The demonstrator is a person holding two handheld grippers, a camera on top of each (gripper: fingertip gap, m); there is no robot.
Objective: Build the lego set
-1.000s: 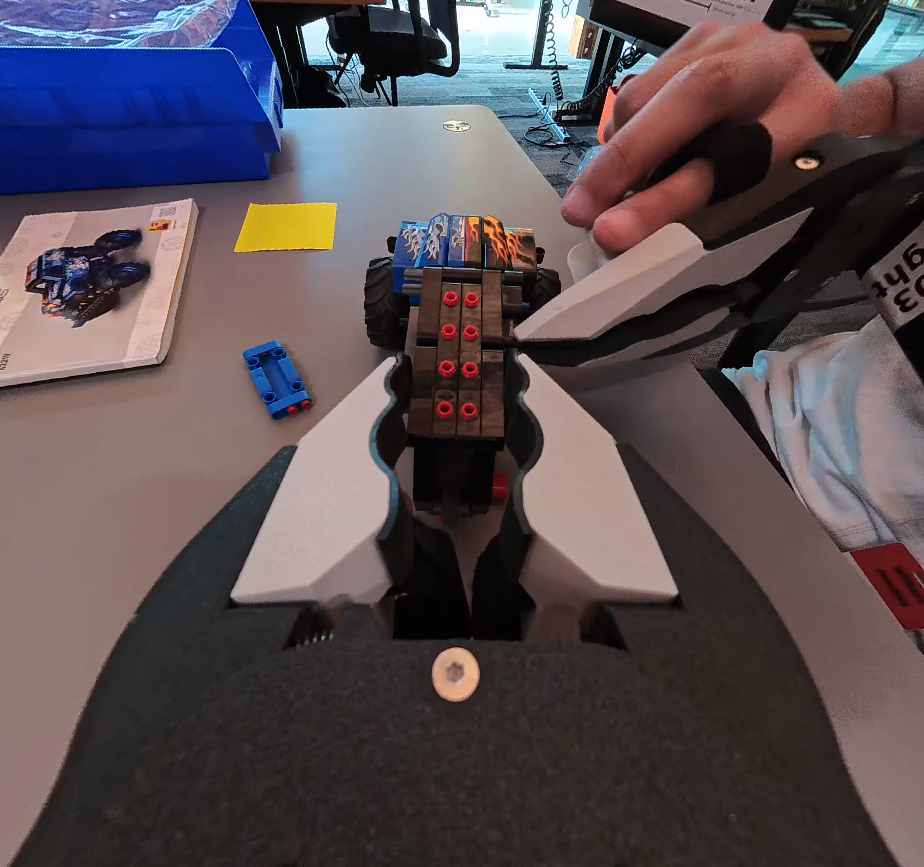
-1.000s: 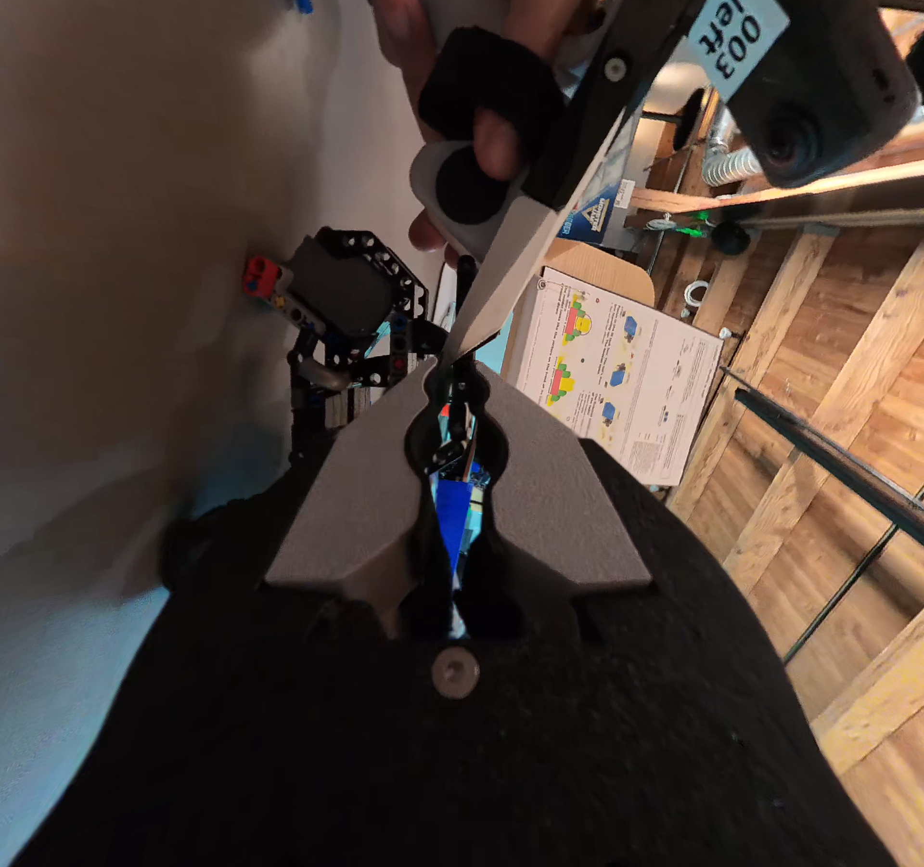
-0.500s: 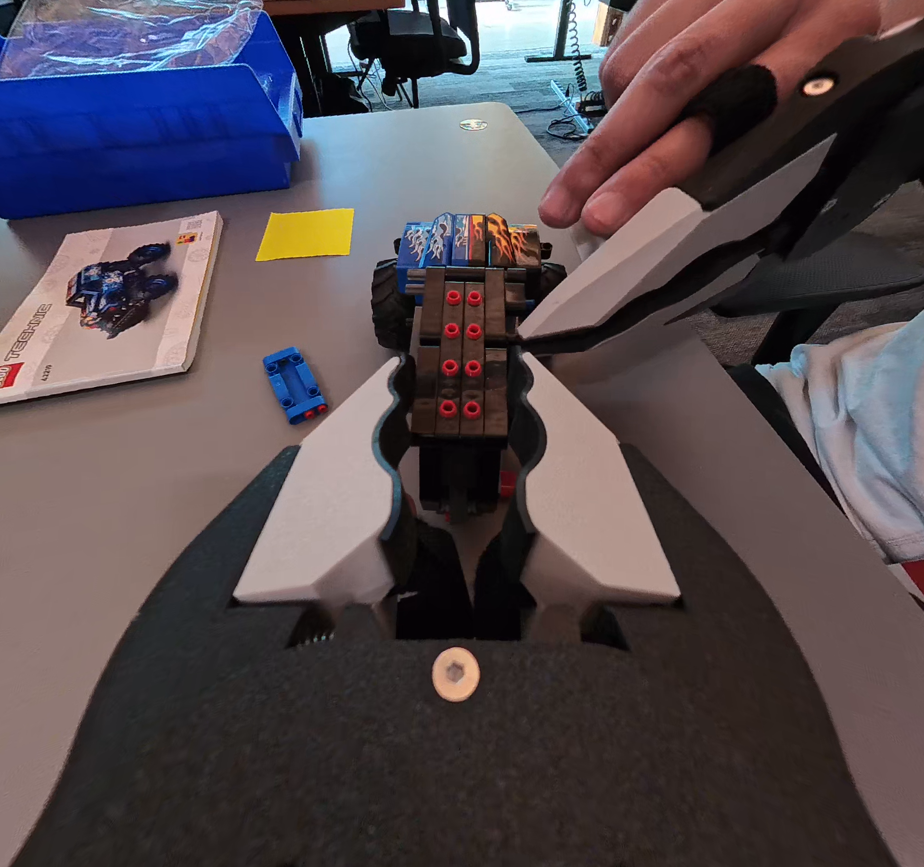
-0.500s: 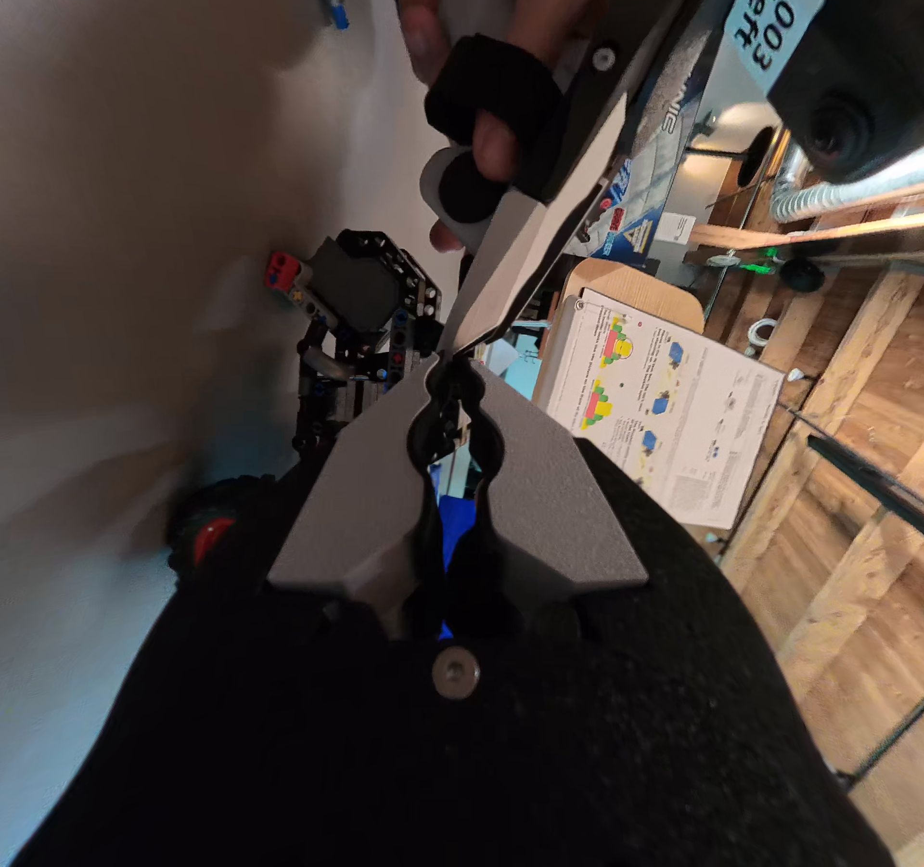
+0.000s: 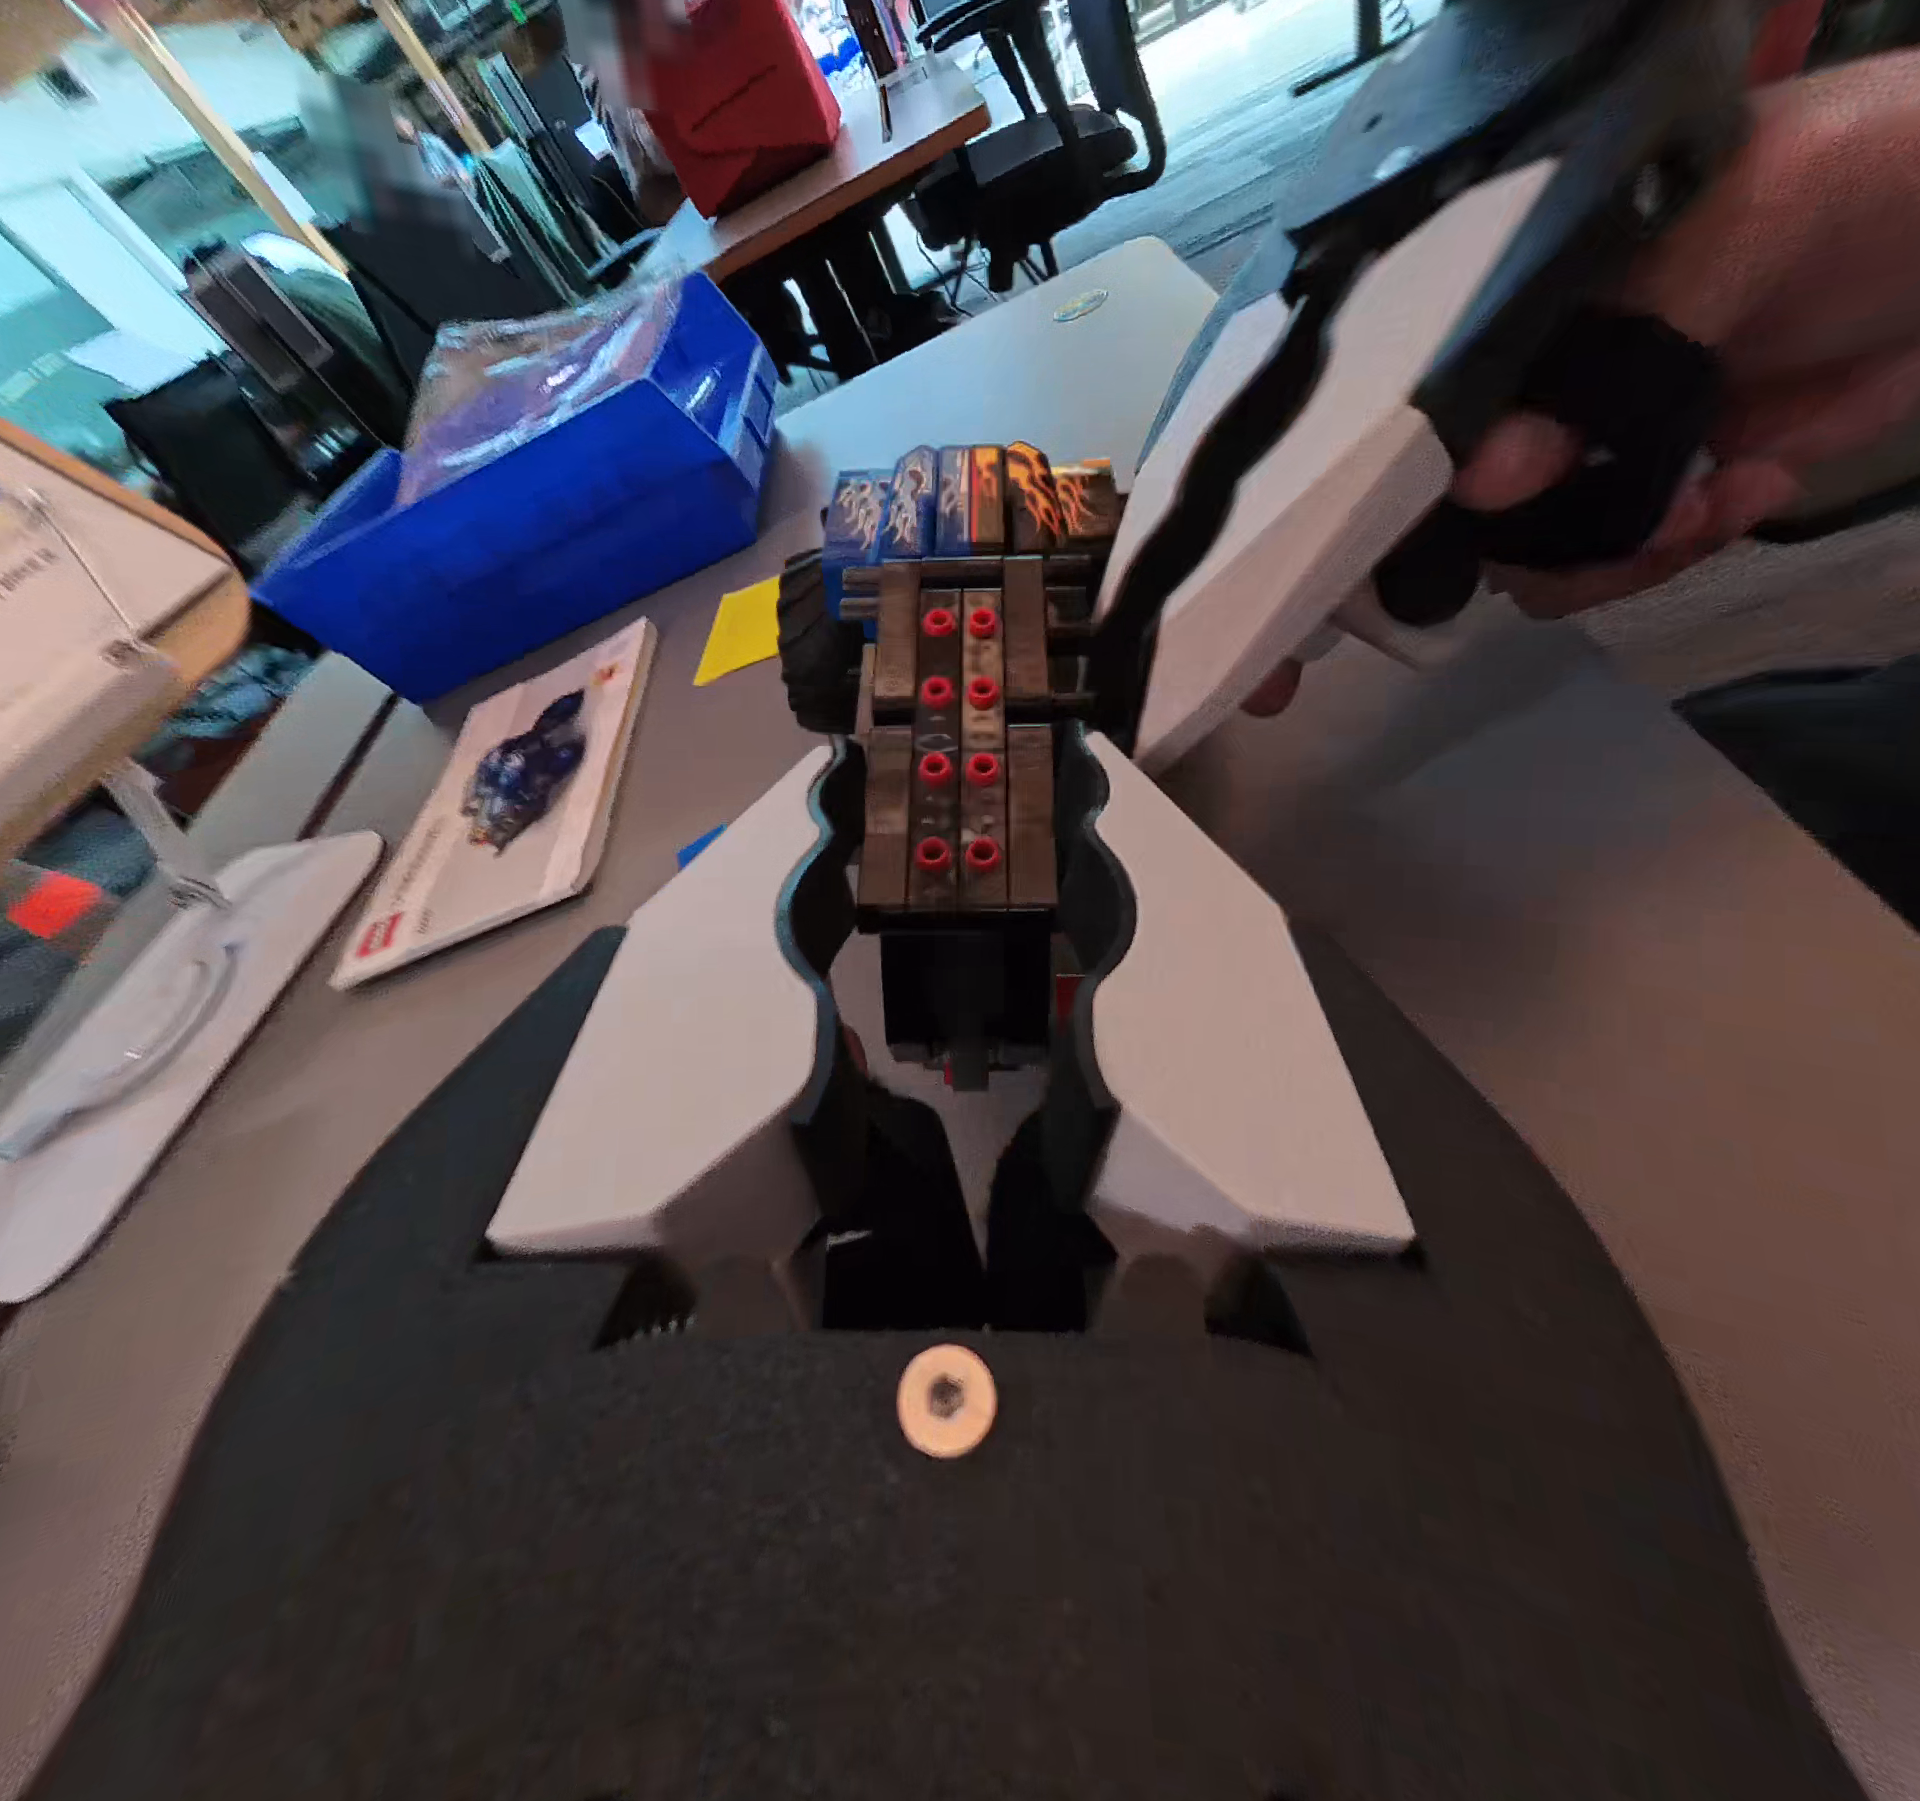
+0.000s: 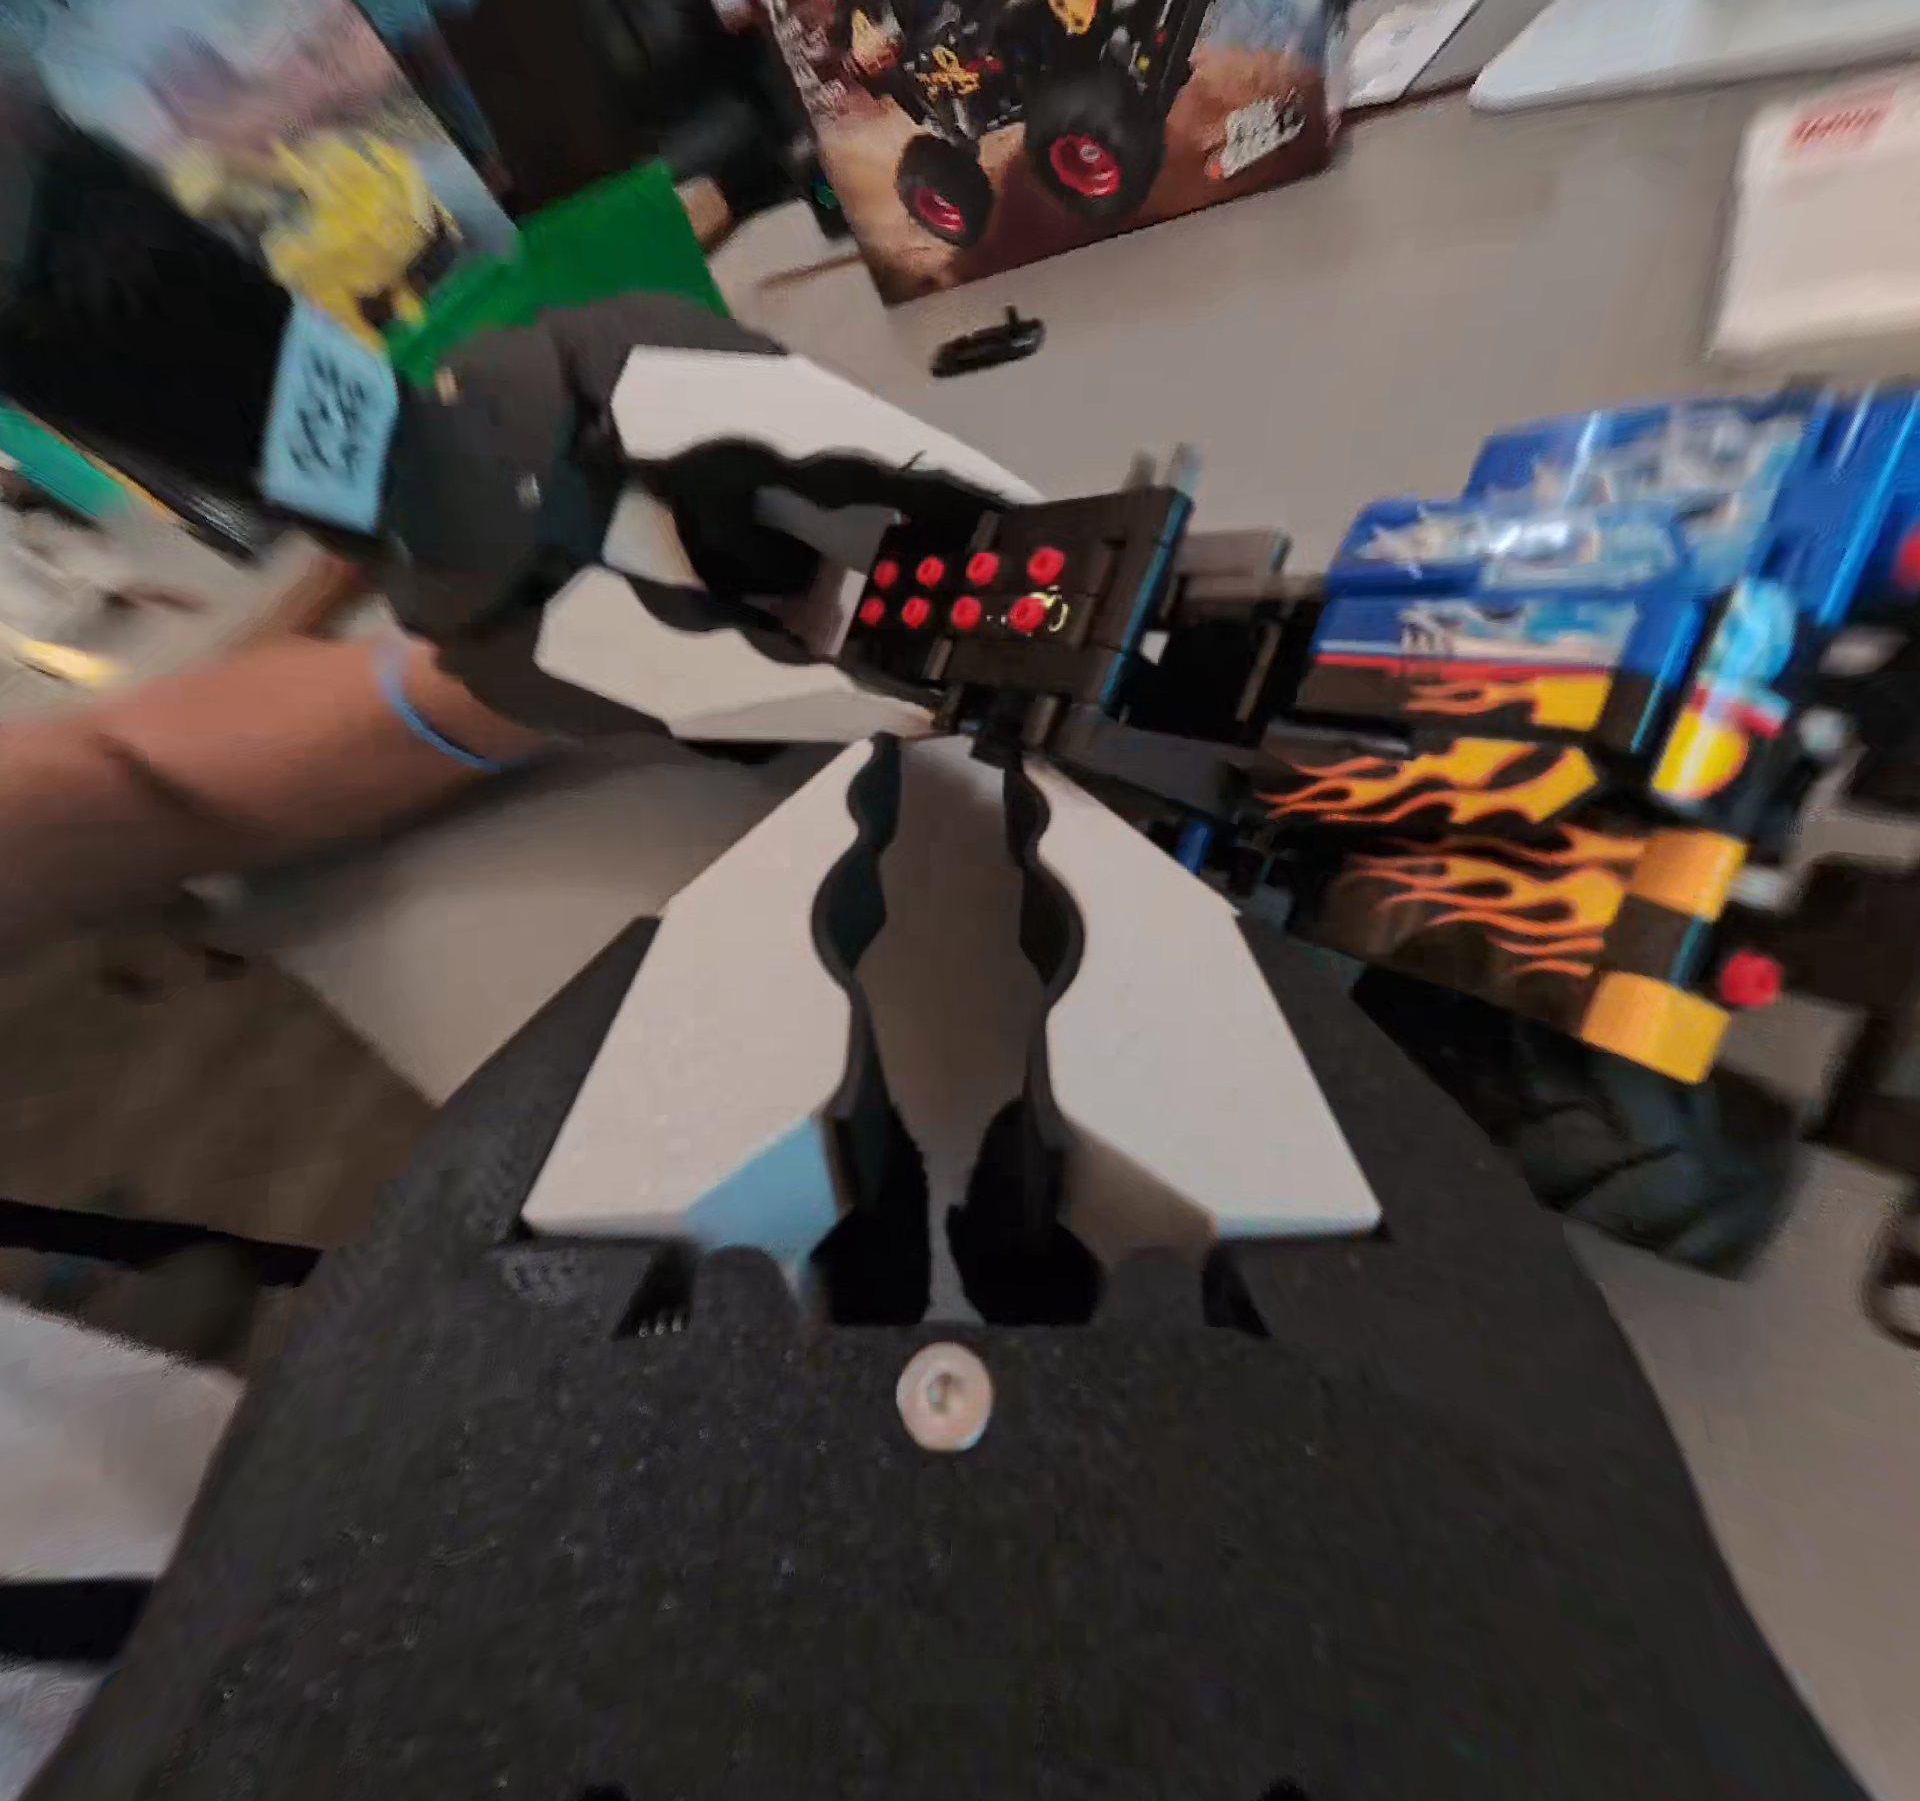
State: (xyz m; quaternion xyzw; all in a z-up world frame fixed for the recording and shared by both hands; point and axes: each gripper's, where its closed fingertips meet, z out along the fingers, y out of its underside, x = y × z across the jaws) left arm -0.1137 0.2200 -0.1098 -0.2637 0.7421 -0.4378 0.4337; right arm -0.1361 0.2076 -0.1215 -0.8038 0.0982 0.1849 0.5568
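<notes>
We are gripping the toy truck (image 5: 961, 764) in our left tool (image 5: 961, 816); our right tool (image 6: 951, 795), now freed from its side, is gaping empty.

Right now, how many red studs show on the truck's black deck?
8 red studs, in two columns of four down the truck deck, between the left gripper fingers. The right wrist view shows the same eight. None look hidden.

The toy truck (image 5: 961, 712) stands mid-table (image 5: 1558, 920). The booklet (image 5: 509, 806) lies to its left, with the bin (image 5: 540, 525) behind, toward the far left edge. The right gripper (image 5: 1117, 671) is against the truck's right side.
</notes>
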